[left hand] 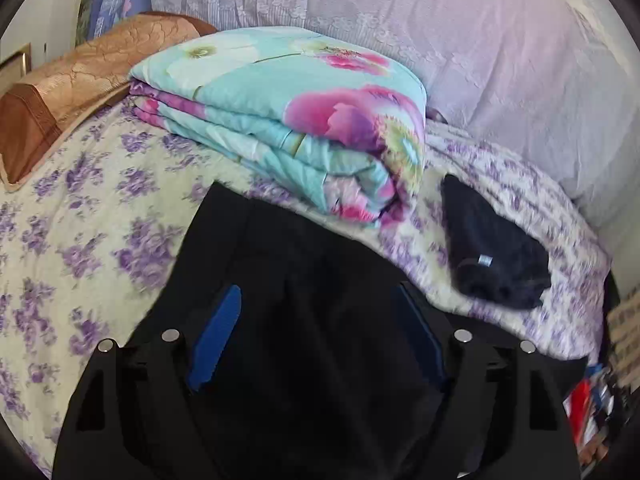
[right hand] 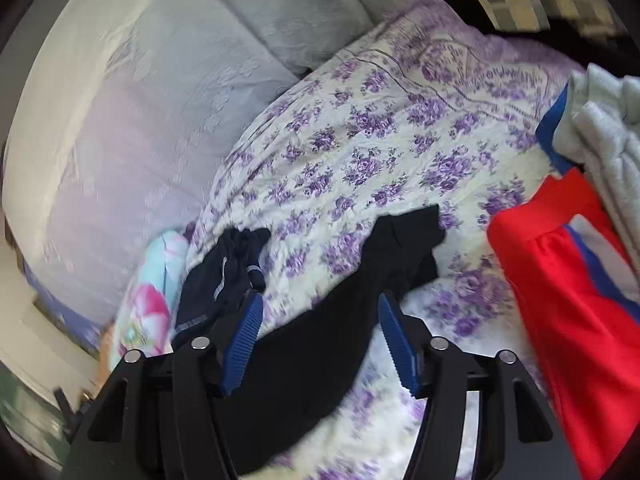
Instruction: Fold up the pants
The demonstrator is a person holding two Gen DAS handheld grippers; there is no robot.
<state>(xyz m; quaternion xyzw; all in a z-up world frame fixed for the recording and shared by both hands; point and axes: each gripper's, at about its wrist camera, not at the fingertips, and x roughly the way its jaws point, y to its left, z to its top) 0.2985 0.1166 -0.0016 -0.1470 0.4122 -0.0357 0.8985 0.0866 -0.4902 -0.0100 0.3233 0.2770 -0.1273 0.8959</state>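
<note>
Black pants [left hand: 304, 264] lie spread on the purple-flowered bedsheet [left hand: 80, 220]. In the left wrist view my left gripper [left hand: 318, 292] hovers over them, its blue pads [left hand: 218, 336] wide apart with the dark cloth below and between them; no pad presses on it. In the right wrist view the pants [right hand: 320, 340] run up to a crumpled end [right hand: 408, 232]. My right gripper [right hand: 320, 298] stands open over that stretch, the cloth lying between the blue pads [right hand: 400, 344] without being pinched.
A folded dark garment [left hand: 496, 256] with a small label lies right of the pants, seen again [right hand: 228, 272] beside my right gripper. A folded turquoise floral quilt [left hand: 288, 120] and a brown pillow [left hand: 80, 84] sit behind. Red [right hand: 560, 300] and grey [right hand: 608, 132] clothes lie at the right.
</note>
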